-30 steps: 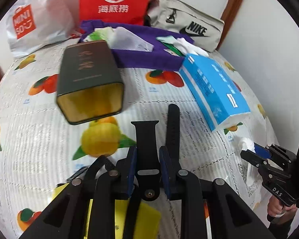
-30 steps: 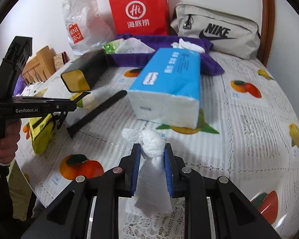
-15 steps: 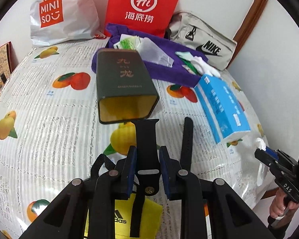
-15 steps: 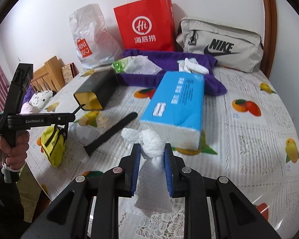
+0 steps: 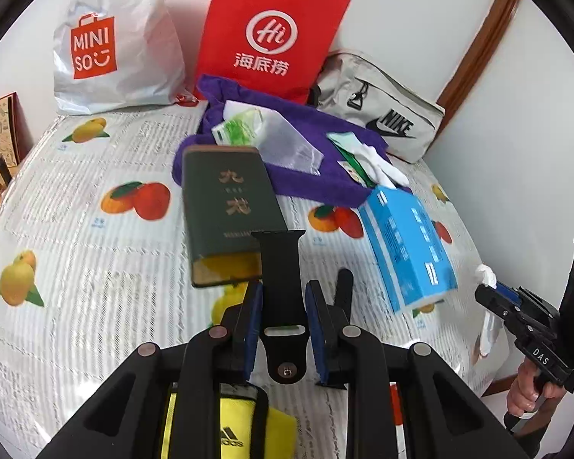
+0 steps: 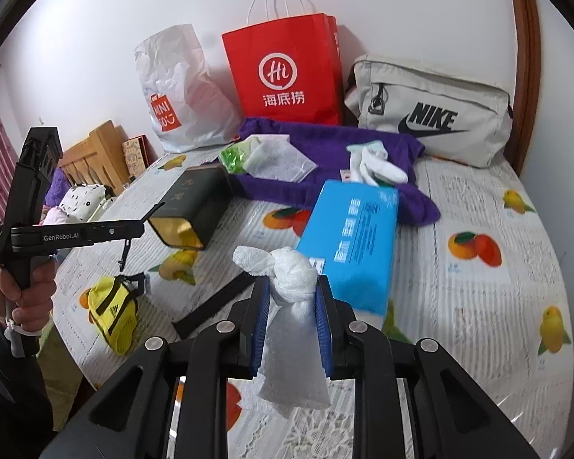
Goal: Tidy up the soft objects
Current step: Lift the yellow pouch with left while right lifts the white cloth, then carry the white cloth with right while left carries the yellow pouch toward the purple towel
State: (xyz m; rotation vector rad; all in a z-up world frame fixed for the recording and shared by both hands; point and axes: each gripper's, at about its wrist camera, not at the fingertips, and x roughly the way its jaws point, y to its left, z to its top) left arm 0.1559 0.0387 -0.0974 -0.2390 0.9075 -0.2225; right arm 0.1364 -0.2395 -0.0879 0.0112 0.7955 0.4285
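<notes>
My left gripper (image 5: 283, 306) is shut on a broad black strap (image 5: 281, 267) that stands up between its pads. A yellow Adidas bag (image 5: 231, 426) hangs below it. In the right wrist view that bag (image 6: 113, 313) dangles by a thin cord under the left gripper (image 6: 155, 210), above the table's left edge. My right gripper (image 6: 291, 294) is shut on a white knotted cloth pouch (image 6: 291, 275), whose tail hangs down between the fingers. The left wrist view shows the right gripper (image 5: 482, 290) at the far right, off the table's edge, with the pouch (image 5: 486, 275) in it.
A purple towel (image 6: 325, 141) with white socks (image 6: 375, 164) and a clear packet lies at the back. A blue tissue pack (image 6: 352, 237), a dark green box (image 6: 195, 202) and a loose black strap (image 6: 210, 306) lie mid-table. A red paper bag (image 6: 287, 72), a Miniso bag (image 5: 114, 46) and a Nike pouch (image 6: 432, 114) line the wall.
Both grippers have risen with their loads, so more of the table and the bags at the wall show. The yellow bag has come up off the table edge.
</notes>
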